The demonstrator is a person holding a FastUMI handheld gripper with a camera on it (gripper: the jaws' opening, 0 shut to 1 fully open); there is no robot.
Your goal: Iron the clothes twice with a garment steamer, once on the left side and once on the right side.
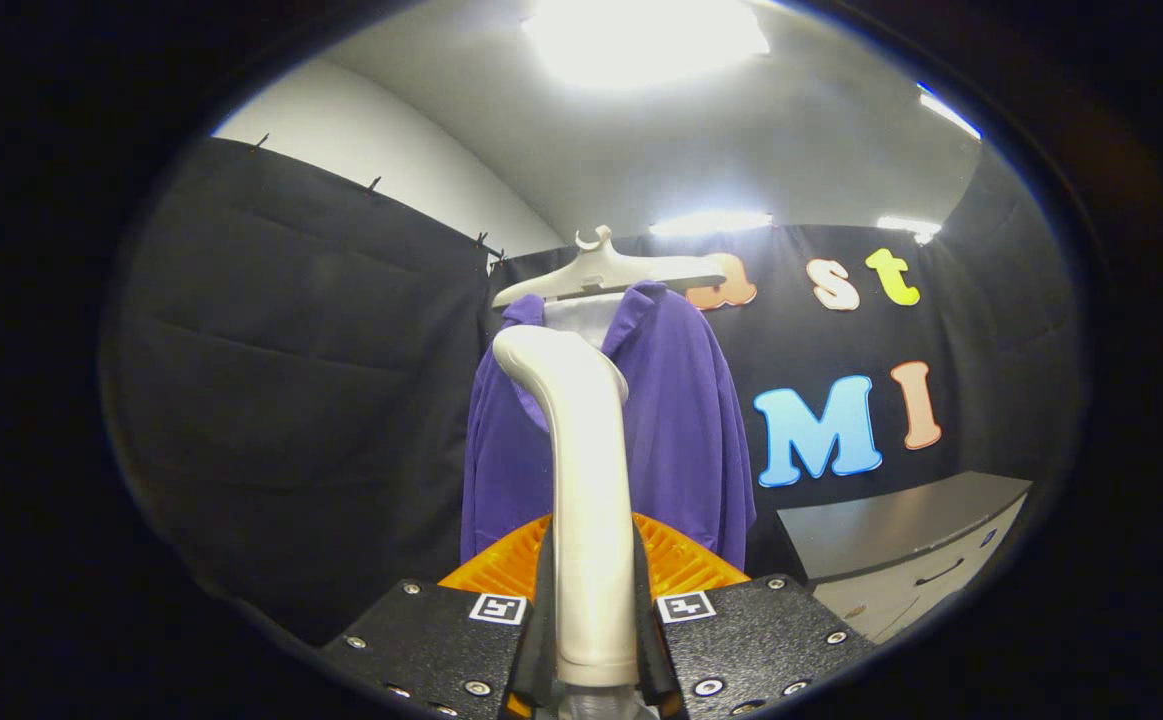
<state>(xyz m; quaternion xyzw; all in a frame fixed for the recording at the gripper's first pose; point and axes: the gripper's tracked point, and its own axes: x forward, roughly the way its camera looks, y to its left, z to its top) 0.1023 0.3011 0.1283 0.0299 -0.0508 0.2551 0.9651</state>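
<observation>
Purple fabric shirt (676, 430) hangs on a pale plastic hanger (609, 275) just beyond the upright white garment steamer (586, 480), whose handle the gripper (593, 620) clamps, head aimed near the collar.

Gripper view. My gripper (593, 600) holds the white garment steamer (581, 480) upright by its handle, both fingers pressed against the handle's sides. The steamer's curved head rises ahead of the fingers and faces a purple shirt (681, 430) hung on a pale hanger (609, 272) before the black cloth wall. I cannot tell whether the head touches the fabric. A grey cabinet with a drawer (906, 560) stands right of the shirt.
</observation>
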